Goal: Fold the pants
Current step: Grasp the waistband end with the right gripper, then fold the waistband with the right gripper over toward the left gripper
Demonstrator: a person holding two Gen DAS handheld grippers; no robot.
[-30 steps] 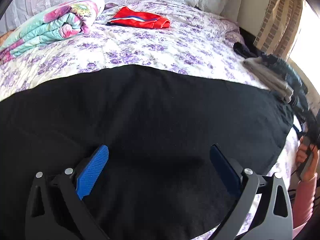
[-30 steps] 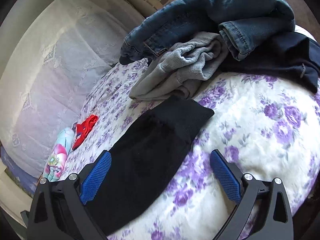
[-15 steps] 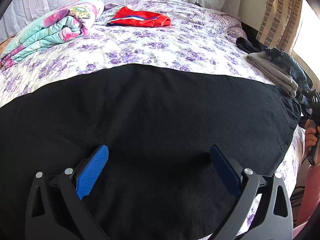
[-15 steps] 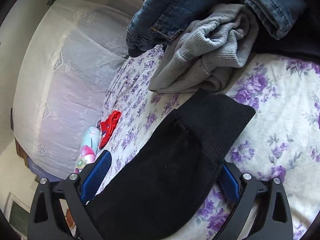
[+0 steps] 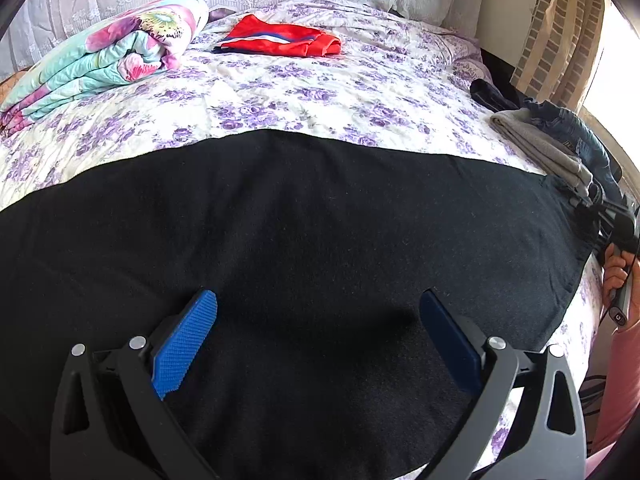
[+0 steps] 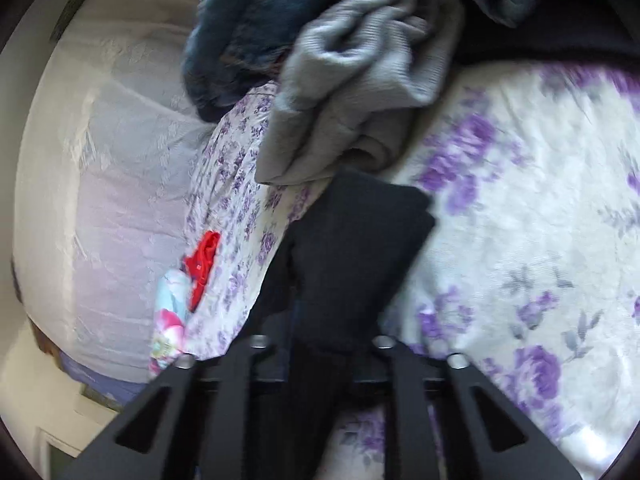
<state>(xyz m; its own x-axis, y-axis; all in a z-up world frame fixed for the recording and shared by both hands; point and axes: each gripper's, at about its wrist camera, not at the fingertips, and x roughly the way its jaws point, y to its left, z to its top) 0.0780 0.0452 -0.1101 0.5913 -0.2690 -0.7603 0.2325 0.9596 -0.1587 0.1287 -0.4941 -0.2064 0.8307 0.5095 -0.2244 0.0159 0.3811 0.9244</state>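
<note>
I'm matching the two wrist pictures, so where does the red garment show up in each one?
Left wrist: red garment at top centre, far across the bed.
Right wrist: red garment at left of centre, small, beside the black pants.
Shared landmark: floral quilt, next to it in both.

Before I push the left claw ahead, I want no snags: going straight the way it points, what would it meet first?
Probably the black pants themselves. The left claw stands open, tilted down over the spread black cloth, which fills everything ahead of its fingers. The floral bedspread lies beyond; depth is hard to judge.
</note>
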